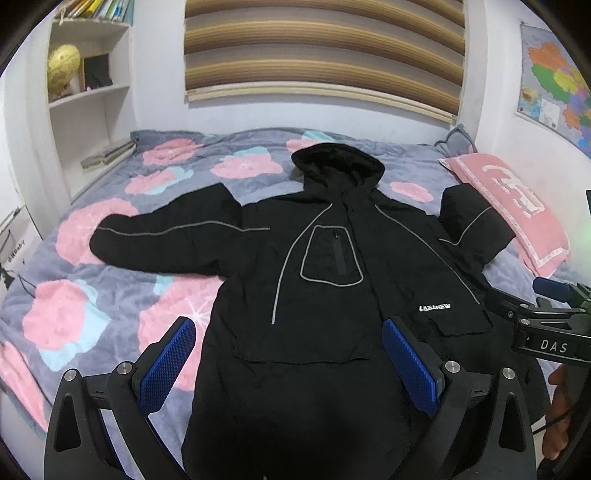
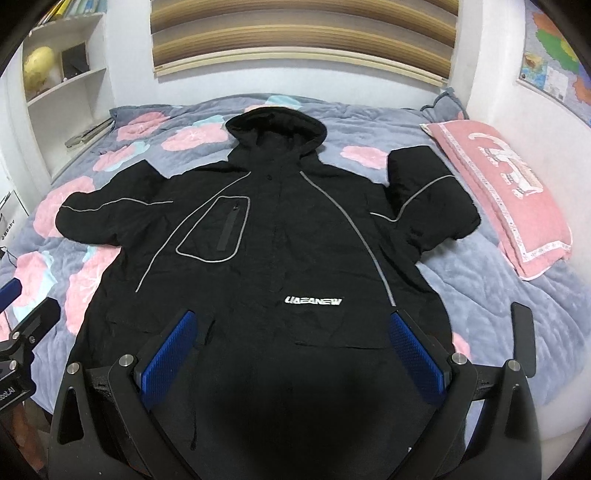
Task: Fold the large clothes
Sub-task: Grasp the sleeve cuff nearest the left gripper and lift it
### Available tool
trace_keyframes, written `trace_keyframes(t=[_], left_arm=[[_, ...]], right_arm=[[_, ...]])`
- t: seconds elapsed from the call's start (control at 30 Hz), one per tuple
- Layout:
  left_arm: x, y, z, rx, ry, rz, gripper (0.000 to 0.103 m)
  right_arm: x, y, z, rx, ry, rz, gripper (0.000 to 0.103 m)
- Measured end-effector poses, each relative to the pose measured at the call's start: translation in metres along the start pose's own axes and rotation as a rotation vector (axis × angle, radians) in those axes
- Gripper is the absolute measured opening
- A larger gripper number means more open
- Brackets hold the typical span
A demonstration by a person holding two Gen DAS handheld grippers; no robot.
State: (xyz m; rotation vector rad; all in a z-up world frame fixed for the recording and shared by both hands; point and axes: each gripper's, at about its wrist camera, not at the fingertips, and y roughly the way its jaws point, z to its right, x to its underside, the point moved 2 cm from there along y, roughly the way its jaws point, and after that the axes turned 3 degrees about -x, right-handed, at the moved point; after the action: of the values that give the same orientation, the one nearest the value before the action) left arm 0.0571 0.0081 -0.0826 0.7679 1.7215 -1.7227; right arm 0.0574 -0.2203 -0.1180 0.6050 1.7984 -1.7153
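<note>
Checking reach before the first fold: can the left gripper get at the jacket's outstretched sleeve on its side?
Probably yes. The left gripper is open above the jacket hem, and the sleeve lies flat on the bedspread, uncovered.

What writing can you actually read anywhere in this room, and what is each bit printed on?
"DAS": white letters on the black right gripper.
White chest logo on the black hooded jacket: stylised, roughly "LIAEANEW", not certain.
Large white characters on the pink pillow: too distorted to read.
Colourful wall map and shelf book spines: too small.
</note>
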Motion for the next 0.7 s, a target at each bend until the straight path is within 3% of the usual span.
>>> trace_keyframes(t=[0.37,0.57,0.67,0.7], left_arm=[[-0.015,0.041,-0.001,0.034,0.007,-0.027,0.100],[-0.023,0.066,-0.027,0.052,-0.034,-0.023,0.101],[-0.029,0.077,-0.058,0.029,-0.075,0.005,0.101],[-0.031,0.081,-0.071,0.017,-0.093,0.013,0.101]], right_arm=[[-0.027,0.035,-0.011,-0.003,-0.024,0.013,0.103],[-0.060,0.047,-0.002,-0.013,-0.142,0.218,0.103],[-0.072,0.067,0.009,-0.105,-0.106,0.258,0.103],[-0.072,0.080,0.011,-0.172,-0.090,0.260,0.103]])
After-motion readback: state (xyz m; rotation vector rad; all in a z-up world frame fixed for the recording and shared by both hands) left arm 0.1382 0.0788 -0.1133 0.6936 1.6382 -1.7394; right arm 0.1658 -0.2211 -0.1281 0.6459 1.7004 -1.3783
